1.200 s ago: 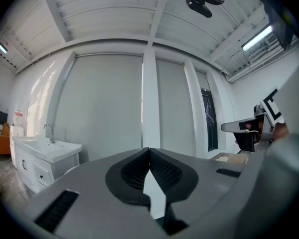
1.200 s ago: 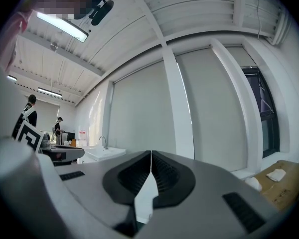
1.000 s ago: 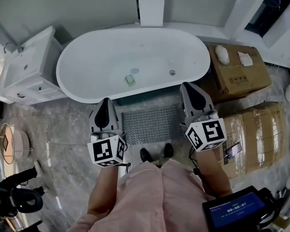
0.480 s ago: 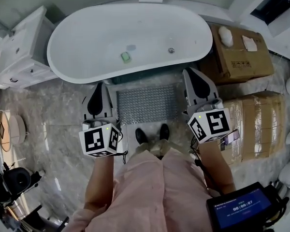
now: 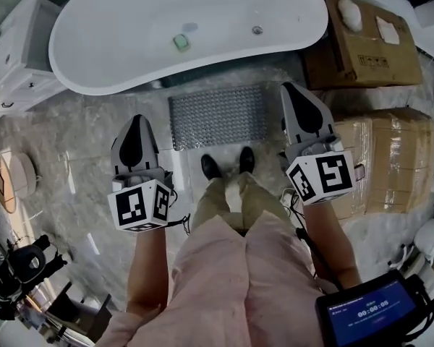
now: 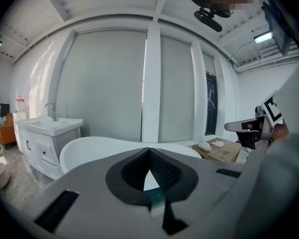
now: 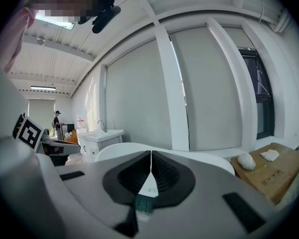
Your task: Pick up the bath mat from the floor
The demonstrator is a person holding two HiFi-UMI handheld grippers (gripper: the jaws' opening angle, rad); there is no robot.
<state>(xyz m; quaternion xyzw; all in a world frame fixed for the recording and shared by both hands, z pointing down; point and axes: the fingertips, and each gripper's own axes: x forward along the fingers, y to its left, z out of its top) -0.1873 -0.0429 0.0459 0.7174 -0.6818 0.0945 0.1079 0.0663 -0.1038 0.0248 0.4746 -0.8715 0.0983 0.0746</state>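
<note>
Probably a mock bathroom inside an industrial hall: tub (image 5: 130, 42), sink cabinet (image 5: 11, 63), marble floor (image 5: 79, 143), cardboard boxes (image 5: 362, 49), bare ceiling beams (image 6: 99, 1).

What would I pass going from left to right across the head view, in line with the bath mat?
white vanity cabinet → left gripper → bath mat → right gripper → wrapped cardboard box
</note>
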